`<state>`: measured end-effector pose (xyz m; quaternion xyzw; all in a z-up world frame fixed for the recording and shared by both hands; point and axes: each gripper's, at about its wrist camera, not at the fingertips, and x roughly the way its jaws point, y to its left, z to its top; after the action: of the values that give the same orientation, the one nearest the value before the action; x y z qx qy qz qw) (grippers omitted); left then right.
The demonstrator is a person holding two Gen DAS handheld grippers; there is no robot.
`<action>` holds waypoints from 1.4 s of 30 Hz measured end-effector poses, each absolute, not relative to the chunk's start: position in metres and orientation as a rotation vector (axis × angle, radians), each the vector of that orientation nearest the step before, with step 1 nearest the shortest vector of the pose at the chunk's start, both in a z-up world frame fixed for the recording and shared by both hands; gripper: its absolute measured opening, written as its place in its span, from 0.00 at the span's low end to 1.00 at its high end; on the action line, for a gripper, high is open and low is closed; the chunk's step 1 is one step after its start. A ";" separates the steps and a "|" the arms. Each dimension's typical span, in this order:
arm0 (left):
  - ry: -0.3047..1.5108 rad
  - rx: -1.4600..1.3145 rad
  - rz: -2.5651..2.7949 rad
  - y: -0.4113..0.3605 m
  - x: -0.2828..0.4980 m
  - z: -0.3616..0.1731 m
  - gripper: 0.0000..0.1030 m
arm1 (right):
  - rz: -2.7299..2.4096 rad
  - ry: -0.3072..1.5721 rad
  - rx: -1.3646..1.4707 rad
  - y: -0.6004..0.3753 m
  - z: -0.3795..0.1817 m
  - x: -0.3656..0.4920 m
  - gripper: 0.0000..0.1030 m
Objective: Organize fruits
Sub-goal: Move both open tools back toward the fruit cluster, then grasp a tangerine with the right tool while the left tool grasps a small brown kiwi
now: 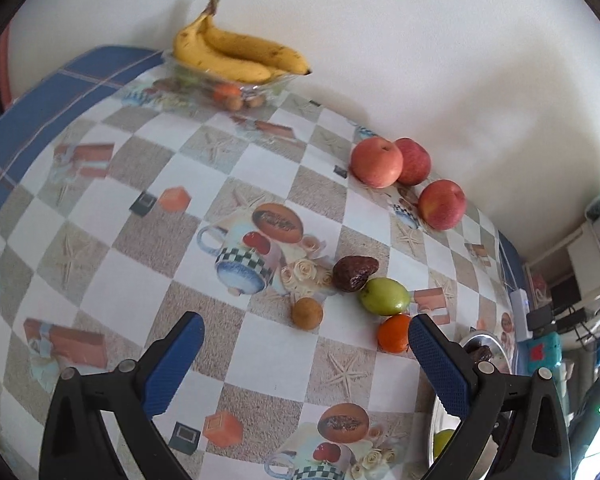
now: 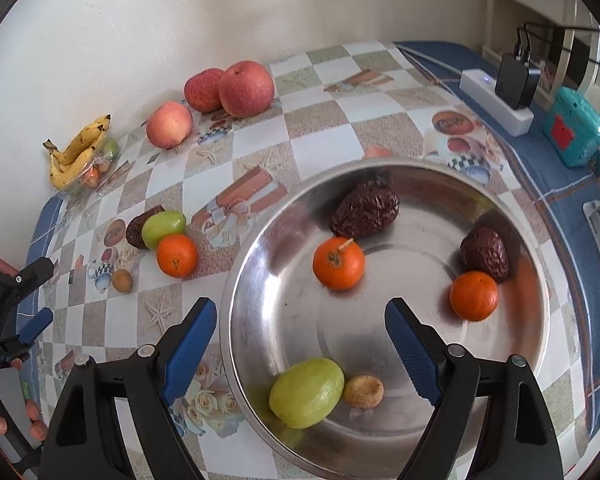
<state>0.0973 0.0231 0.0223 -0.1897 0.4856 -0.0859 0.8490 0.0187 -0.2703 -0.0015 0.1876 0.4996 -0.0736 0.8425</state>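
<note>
Both grippers empty, jaws spread wide: left gripper [image 1: 306, 354] hovers over the checkered tablecloth [image 1: 100, 272] just short of the loose cluster; right gripper [image 2: 300, 334] hangs over the steel bowl [image 2: 538, 280], holding nothing. Bowl already has two oranges, two dark wrinkled fruits, a green fruit and a small tan one. Still out on the cloth, left of the bowl: loose orange [image 1: 394, 333], green fruit [image 1: 384, 297], dark wrinkled fruit [image 1: 355, 273] and small brown round fruit [image 1: 307, 312]. The first three are bunched, touching or nearly so; the brown one sits slightly apart, nearer the left gripper's centreline. Three apples [image 2: 246, 88] sit far back by the wall, and the bananas [image 1: 236, 54] sit on a glass dish [image 1: 260, 88] at the far left. My read: the step in hand is the left gripper picking from the cluster. The brown fruit looks like the cleanest grab, with free space on both sides; centre the jaws over it and close gently, since it's small and round and will likely roll. The orange sits right at the right-hand pad [image 1: 440, 364], so going for it means shifting right first, or the finger will nudge it into the green fruit. Keep the right gripper clear of the drop path into the bowl.
</note>
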 end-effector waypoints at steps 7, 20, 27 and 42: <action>0.995 -0.354 -0.220 0.013 0.100 0.024 1.00 | -0.130 0.974 0.382 -0.267 0.010 0.020 0.84; 0.983 -0.395 -0.215 0.016 0.113 0.017 1.00 | -0.059 0.885 0.326 -0.240 0.028 0.038 0.84; 0.961 -0.384 -0.213 0.015 0.118 0.017 1.00 | -0.009 0.874 0.303 -0.219 0.033 0.052 0.84; 1.077 -0.373 -0.257 0.000 0.130 -0.016 0.79 | 0.040 0.971 0.291 -0.197 0.006 0.081 0.66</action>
<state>0.1297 0.0002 -0.0161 -0.1761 0.5084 -0.1214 0.8341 0.0808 -0.1973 0.0056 0.1394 0.4651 0.0193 0.8740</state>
